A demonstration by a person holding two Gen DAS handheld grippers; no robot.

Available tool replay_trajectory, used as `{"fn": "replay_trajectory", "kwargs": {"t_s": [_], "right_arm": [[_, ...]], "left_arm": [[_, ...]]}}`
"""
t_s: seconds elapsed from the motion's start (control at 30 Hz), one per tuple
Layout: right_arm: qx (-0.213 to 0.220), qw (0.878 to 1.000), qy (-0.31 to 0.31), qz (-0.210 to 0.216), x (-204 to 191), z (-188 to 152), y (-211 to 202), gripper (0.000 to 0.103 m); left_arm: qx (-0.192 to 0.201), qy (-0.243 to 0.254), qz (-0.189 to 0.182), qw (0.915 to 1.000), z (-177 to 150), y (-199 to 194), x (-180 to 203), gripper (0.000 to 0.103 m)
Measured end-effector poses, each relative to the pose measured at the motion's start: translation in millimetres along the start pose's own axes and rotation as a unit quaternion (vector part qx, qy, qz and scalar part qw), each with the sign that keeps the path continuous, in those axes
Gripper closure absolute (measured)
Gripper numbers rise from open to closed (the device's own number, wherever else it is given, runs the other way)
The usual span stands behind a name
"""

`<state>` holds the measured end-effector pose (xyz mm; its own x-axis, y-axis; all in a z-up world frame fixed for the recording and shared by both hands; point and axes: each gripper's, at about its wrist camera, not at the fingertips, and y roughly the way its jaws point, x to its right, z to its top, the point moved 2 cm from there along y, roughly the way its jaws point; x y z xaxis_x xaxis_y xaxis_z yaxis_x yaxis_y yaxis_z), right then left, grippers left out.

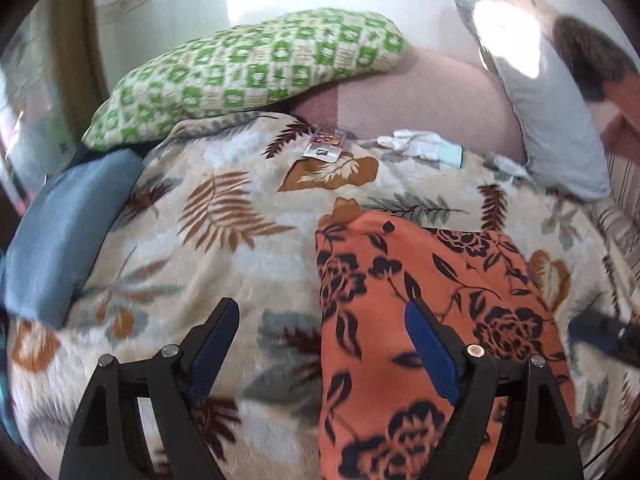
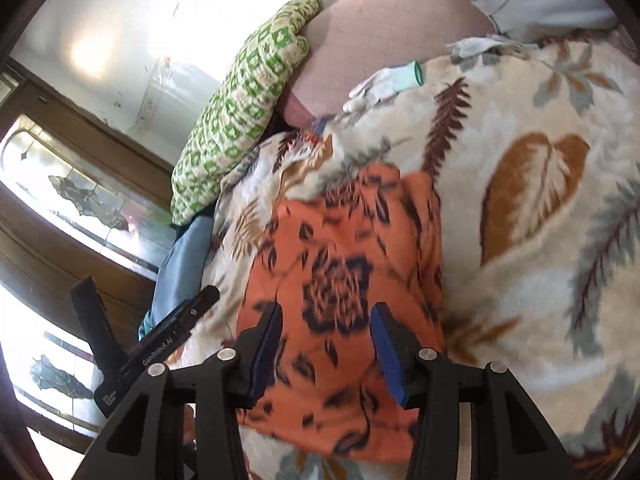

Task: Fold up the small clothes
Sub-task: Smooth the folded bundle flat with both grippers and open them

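Observation:
An orange garment with a dark flower print (image 1: 420, 320) lies folded on a leaf-patterned blanket (image 1: 224, 216); it also shows in the right wrist view (image 2: 340, 264). My left gripper (image 1: 322, 320) is open and empty, hovering over the garment's left edge, its right finger above the cloth. My right gripper (image 2: 326, 320) is open and empty just above the near end of the garment. The left gripper also shows in the right wrist view (image 2: 148, 328), at the garment's left side. The right gripper's tip shows at the right edge of the left wrist view (image 1: 600, 336).
A green checked pillow (image 1: 248, 68), a blue cushion (image 1: 60, 224) and a grey pillow (image 1: 552, 120) ring the bed. White gloves (image 1: 424, 144) and a small packet (image 1: 326, 148) lie at the blanket's far edge. A person's head (image 1: 592, 56) is at far right.

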<state>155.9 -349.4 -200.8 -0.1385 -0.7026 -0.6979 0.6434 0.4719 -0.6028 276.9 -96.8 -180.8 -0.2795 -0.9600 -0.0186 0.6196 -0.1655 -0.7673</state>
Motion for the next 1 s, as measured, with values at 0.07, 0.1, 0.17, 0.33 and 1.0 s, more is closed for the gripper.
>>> {"fn": "replay_trajectory", "kwargs": {"t_s": [0.07, 0.1, 0.17, 0.33, 1.0], "right_arm": [[-0.003, 1.000, -0.004, 0.002, -2.2, 18.9, 11.8, 0.053], [-0.007, 1.000, -0.002, 0.009, -2.4, 29.2, 20.5, 0.053], [-0.008, 1.000, 0.002, 0.019, -3.4, 46.5, 37.8, 0.053], [-0.032, 0.998, 0.036, 0.032, 12.5, 76.1, 81.1, 0.052], [-0.031, 0.999, -0.011, -0.009, 9.0, 57.9, 68.1, 0.052]], "left_arm": [[-0.017, 0.018, 0.011, 0.9996, 13.0, 19.6, 6.9, 0.017], [-0.023, 0.023, 0.010, 0.9994, 18.3, 28.6, 9.4, 0.017], [-0.037, 0.035, 0.016, 0.9986, 26.3, 44.2, 13.1, 0.017], [-0.067, 0.067, 0.034, 0.9949, 35.4, 82.3, 22.7, 0.017], [-0.042, 0.039, -0.002, 0.9984, -5.9, 28.8, 6.3, 0.016]]}}
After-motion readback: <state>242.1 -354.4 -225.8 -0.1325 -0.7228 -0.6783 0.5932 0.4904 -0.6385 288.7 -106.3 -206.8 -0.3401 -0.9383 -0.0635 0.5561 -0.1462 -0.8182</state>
